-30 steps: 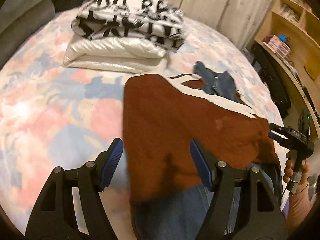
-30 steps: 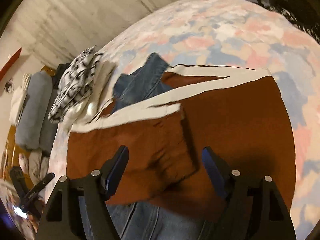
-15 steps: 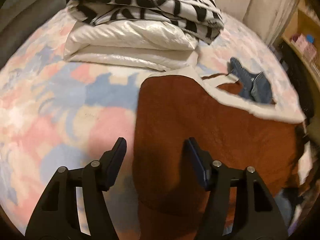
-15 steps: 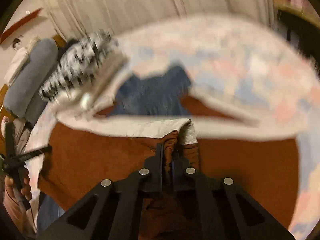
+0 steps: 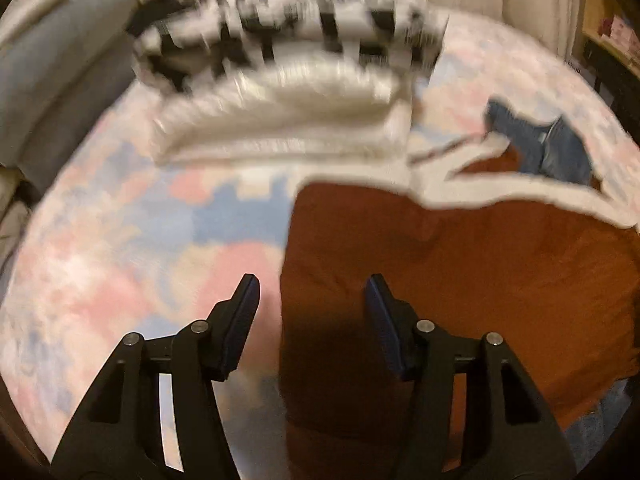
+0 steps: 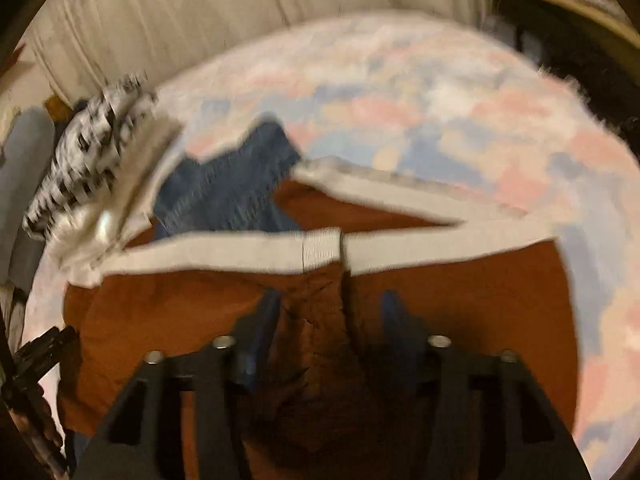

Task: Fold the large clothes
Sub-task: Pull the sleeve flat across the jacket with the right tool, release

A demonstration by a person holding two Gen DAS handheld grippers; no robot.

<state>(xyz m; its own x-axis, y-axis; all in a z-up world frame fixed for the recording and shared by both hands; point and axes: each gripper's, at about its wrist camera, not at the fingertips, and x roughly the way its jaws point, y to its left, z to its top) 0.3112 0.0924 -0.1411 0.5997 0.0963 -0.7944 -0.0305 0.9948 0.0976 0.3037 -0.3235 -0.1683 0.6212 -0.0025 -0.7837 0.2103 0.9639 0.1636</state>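
Observation:
A rust-brown garment [image 5: 460, 280] with white ribbed trim lies spread on the bed, over a blue denim piece [image 5: 548, 148]. My left gripper [image 5: 312, 292] hovers over the garment's left edge, which runs between its closing jaws; the pads do not press on it. In the right wrist view, my right gripper [image 6: 330, 308] is over the middle of the brown garment [image 6: 480, 312]. Its jaws are opening, and a bunched ridge of brown cloth ending in a white cuff [image 6: 320, 248] lies loose between them. Denim [image 6: 228, 184] shows beyond the trim.
A folded stack [image 5: 288, 120] of white and black-and-white patterned clothes sits at the back of the bed, also visible as the stack [image 6: 92, 168] at the left. The bedcover [image 5: 120, 260] is pastel pink and blue. Grey cushions [image 5: 60, 80] lie far left, pale curtains behind, shelves at the right.
The right gripper shut on a fold of brown cloth, carried it toward the white trim and opened again. The left gripper moved toward the stack and its jaws narrowed.

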